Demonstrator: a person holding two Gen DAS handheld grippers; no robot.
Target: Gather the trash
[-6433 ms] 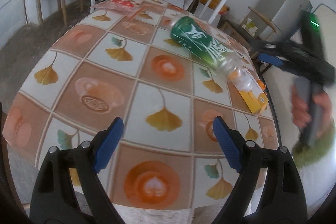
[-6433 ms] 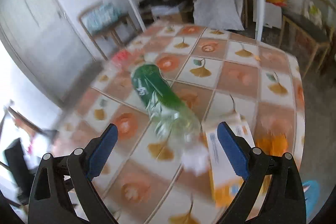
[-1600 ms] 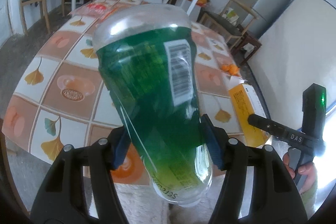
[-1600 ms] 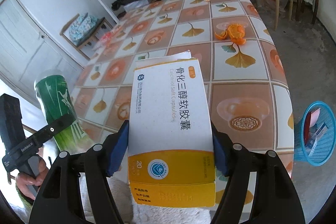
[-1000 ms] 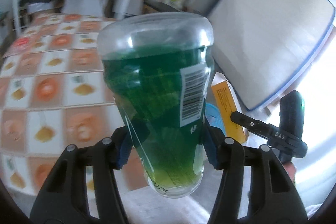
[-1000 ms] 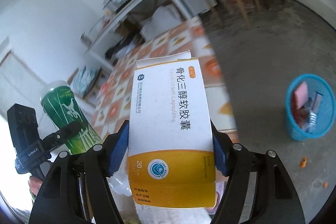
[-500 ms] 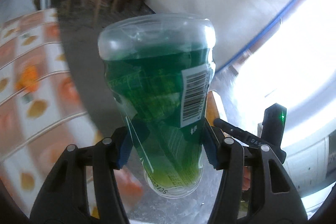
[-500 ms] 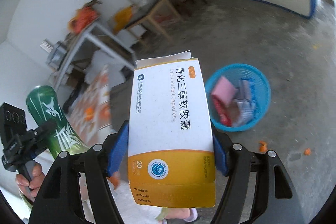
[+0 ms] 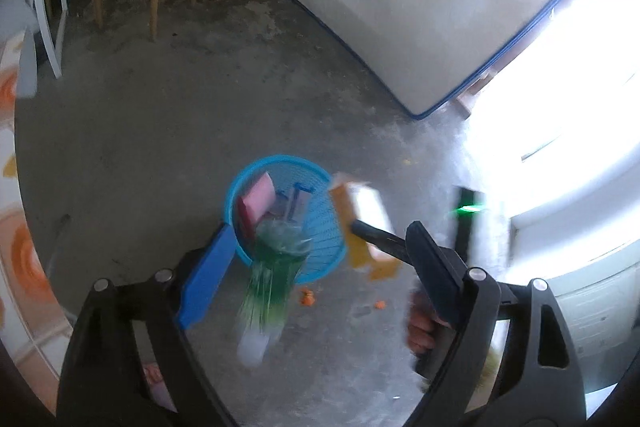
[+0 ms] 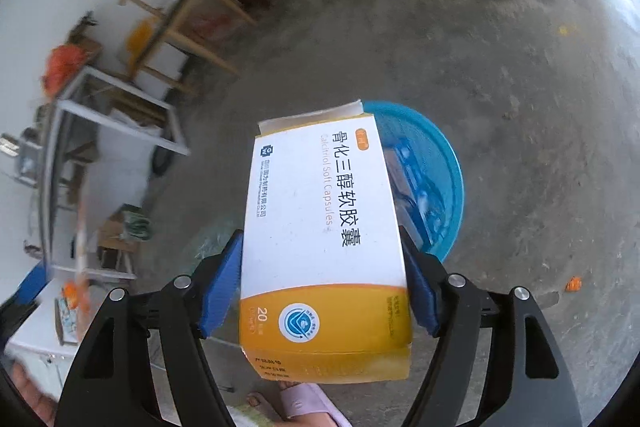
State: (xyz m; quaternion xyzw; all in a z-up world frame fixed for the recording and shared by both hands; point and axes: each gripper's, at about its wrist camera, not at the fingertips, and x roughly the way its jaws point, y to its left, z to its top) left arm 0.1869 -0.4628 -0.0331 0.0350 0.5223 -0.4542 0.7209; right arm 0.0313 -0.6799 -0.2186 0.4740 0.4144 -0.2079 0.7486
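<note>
The green plastic bottle (image 9: 272, 275), blurred, is dropping free between the left gripper's (image 9: 320, 275) just-opened, widely parted jaws, above the round blue mesh basket (image 9: 320, 227). The right gripper (image 10: 320, 287) is clamping a white-and-orange cardboard box (image 10: 324, 243) over it.

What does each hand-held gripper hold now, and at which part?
Right hand-held gripper: medicine box, clamped across its long sides. Left hand-held gripper: nothing; jaws just opened, green bottle dropping.

Left black two-finger gripper with blue pads (image 9: 320, 271): pointed steeply down, jaws just opened wide, gripping nothing. Right black blue-padded gripper (image 10: 322, 283): also angled down, jaws clamped. Bare hand (image 9: 420, 323) on its handle.
</note>
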